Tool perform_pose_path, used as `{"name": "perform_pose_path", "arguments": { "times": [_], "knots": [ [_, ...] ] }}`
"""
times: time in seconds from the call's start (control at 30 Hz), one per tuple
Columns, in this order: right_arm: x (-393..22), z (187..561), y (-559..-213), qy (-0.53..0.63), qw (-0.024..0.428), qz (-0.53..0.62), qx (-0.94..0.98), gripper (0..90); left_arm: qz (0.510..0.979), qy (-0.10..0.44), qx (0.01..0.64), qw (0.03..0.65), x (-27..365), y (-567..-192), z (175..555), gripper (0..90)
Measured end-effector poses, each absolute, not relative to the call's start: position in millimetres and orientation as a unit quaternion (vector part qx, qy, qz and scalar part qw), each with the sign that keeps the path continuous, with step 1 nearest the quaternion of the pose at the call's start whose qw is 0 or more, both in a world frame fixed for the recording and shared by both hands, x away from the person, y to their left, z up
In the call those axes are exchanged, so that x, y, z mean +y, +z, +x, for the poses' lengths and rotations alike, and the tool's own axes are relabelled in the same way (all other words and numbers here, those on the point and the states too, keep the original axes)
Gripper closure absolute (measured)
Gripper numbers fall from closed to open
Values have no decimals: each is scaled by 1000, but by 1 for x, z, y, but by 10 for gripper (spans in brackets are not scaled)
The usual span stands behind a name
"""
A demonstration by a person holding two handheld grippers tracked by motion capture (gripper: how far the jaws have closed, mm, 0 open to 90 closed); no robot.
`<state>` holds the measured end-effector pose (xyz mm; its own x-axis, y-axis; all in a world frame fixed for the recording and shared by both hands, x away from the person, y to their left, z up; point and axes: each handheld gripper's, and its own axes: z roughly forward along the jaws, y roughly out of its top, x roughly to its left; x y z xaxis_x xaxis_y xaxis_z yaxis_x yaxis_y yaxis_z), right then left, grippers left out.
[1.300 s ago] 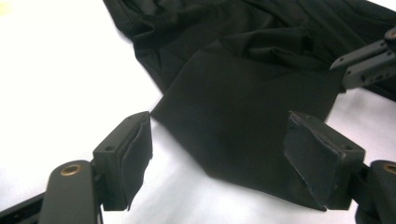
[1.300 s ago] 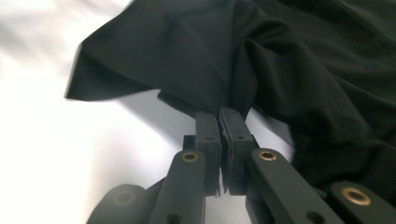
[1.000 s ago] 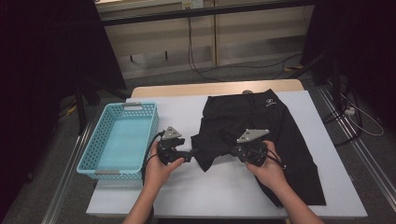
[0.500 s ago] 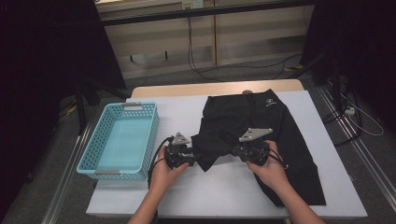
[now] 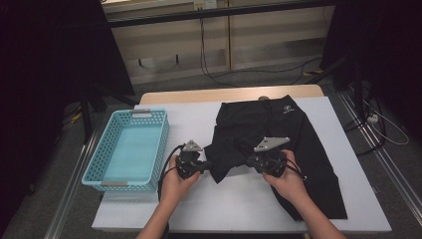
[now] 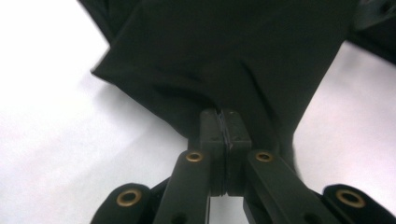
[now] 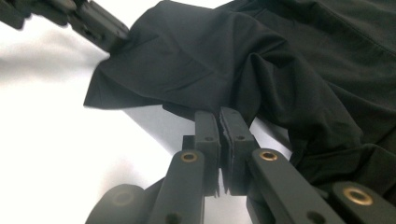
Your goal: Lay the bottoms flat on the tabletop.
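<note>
Dim surroundings, bright tabletop, soft focus

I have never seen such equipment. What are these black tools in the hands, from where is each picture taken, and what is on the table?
A person sits at a white table and holds a hand-operated gripper with two black jaws in each hand. The high view looks down from above. The other two pictures come from small cameras riding on each gripper, looking along its jaws. On the table lie a black garment and an empty blue basket. The left gripper has just been closing and now pinches a folded corner of the garment; its own view shows the fabric running into its shut jaws. The right gripper is shut on the garment too, at a fold a little to the right.
</note>
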<state>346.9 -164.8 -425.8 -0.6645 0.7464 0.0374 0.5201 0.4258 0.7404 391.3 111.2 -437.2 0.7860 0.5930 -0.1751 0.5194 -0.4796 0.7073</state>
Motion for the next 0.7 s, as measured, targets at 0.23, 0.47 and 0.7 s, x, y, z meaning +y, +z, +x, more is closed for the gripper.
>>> {"name": "perform_pose_path", "arguments": {
  "times": [0.23, 0.47, 0.7],
  "knots": [
    [-165, 342, -416, 385, 143, 371, 833, 868, 844, 54, 325, 423, 124, -415, 391, 900],
    [-162, 341, -411, 380, 124, 354, 846, 863, 838, 67, 334, 427, 132, -413, 396, 900],
    [-152, 352, -429, 362, 145, 366, 845, 806, 836, 95, 348, 413, 132, -429, 406, 900]
  ]
}}
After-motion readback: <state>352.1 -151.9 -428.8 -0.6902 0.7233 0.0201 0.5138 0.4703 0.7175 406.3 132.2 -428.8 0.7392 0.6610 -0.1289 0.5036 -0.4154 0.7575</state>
